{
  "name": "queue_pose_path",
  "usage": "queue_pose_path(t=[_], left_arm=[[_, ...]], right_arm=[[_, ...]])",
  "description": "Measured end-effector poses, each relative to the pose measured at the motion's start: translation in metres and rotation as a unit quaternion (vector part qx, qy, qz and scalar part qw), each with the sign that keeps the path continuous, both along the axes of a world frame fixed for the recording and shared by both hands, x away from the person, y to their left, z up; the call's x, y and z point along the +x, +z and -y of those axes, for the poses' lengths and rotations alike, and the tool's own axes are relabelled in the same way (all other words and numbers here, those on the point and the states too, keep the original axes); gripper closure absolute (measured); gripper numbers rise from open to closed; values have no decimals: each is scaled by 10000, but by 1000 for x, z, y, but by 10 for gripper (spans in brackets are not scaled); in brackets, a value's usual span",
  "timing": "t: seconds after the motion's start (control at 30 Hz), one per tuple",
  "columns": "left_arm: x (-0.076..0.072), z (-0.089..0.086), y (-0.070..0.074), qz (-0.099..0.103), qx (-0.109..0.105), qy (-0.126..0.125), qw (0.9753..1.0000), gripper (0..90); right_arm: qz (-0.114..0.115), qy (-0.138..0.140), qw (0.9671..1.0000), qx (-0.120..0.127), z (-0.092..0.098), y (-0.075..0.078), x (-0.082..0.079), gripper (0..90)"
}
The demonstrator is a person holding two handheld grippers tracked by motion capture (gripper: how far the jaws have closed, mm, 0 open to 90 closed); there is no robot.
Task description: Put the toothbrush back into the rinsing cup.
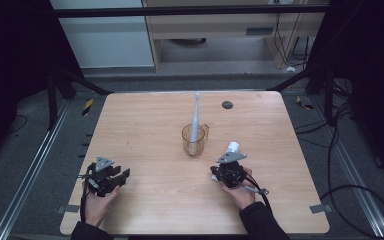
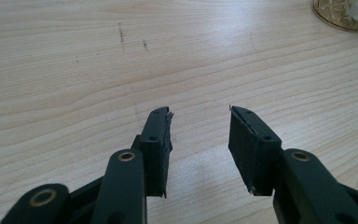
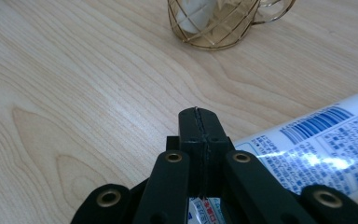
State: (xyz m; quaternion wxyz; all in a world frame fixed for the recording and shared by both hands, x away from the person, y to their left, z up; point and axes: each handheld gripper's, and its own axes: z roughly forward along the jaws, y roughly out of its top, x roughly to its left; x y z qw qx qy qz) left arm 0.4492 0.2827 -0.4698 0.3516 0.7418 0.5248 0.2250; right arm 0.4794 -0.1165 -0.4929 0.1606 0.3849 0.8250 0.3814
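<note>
Your left gripper (image 2: 199,116) low over bare desk (image 1: 145,120), jaws apart, nothing between them. Your right gripper (image 3: 199,122) jaws pressed together, clamped on flat end of toothpaste tube (image 3: 326,144); tube lies on desk, running off to right in right gripper view. Wire cup (image 1: 195,140) stands mid-desk just beyond tube, toothbrush (image 1: 195,117) upright inside it.

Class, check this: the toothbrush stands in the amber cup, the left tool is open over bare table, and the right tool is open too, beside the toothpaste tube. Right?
Not quite. The right tool is shut, its jaws pressed together on the end of the toothpaste tube, as the right gripper view shows. The rest holds.
</note>
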Motion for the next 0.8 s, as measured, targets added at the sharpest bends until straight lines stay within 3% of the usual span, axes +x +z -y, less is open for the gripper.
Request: queue_pose_path(t=[0.33,0.5,0.8], left_arm=[[1,0,-1,-19,-25,-13,10000,584],[0,1,0,8,-15,-24,10000,584],[-1,1,1,16,-22,-38,10000,586]], right_arm=[[-25,44,10000,-82,-1,0,-1,900],[-104,26,9995,-290,1,-1,-3,900],[-125,-117,9996,-236,16,3,-12,900]])
